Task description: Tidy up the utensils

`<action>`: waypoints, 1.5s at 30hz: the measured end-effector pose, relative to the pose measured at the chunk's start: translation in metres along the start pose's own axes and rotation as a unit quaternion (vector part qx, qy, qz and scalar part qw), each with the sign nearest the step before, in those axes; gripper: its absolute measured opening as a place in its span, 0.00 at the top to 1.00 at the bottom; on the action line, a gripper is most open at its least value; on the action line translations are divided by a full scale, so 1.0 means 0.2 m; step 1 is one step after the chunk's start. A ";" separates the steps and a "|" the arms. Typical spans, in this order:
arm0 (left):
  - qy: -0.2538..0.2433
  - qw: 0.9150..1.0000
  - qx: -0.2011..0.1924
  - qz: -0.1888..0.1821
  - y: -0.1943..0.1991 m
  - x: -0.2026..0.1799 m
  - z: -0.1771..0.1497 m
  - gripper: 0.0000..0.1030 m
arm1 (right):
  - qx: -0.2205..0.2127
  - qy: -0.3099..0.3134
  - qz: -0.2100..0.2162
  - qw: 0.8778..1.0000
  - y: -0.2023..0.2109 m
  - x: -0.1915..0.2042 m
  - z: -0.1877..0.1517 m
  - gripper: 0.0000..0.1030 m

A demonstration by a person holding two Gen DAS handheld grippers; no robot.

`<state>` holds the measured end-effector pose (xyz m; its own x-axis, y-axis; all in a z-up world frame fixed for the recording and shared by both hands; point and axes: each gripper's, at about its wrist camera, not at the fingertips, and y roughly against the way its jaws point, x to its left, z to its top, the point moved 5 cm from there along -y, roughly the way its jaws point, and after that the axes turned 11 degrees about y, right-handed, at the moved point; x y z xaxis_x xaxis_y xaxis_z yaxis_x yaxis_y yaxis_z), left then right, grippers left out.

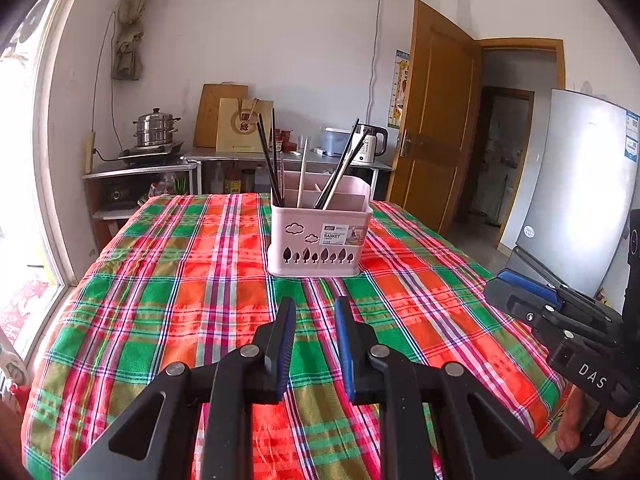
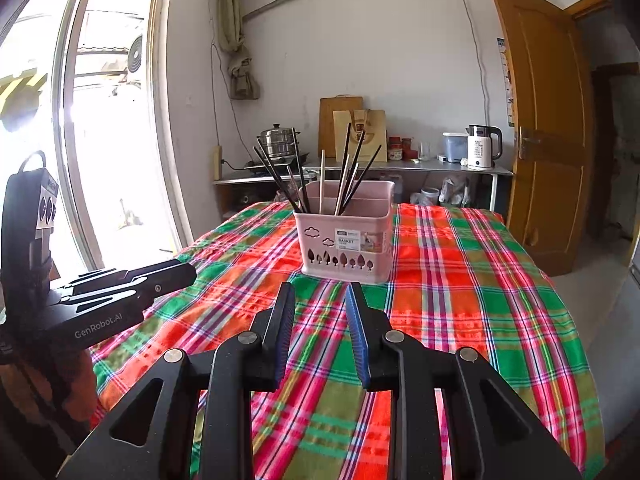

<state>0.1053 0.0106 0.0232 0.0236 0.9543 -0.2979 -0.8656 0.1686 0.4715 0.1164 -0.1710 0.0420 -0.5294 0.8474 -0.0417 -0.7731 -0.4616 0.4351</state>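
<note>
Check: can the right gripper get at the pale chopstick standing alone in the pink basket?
Probably yes. The right gripper is open and empty, with only bare checked tablecloth between it and the pink basket. The pale chopstick stands clear above the rim, apart from the dark ones.

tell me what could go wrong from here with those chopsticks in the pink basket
The chopsticks lean crossed in the pink basket; pulling one may drag others out. The basket sits loose on the plaid cloth, so a nudge from the right gripper or left gripper might slide or tip it.
</note>
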 end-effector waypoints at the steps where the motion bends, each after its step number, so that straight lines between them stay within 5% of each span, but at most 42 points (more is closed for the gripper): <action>1: 0.002 1.000 0.002 -0.001 0.00 0.00 -0.02 0.81 | 0.003 0.000 0.001 1.000 0.00 0.01 -0.02 0.74; 13: 0.008 1.000 0.003 0.001 0.01 0.02 -0.13 0.81 | 0.016 -0.002 -0.011 1.000 0.00 0.02 -0.14 0.74; 45: -0.002 1.000 -0.003 0.008 0.02 0.00 -0.15 0.81 | 0.018 -0.003 -0.016 1.000 0.01 0.01 -0.14 0.74</action>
<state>0.0873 0.0041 -0.0004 0.0116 0.9577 -0.2876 -0.8689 0.1520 0.4711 0.1044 -0.1773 0.0166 -0.5025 0.8631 -0.0516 -0.7762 -0.4240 0.4665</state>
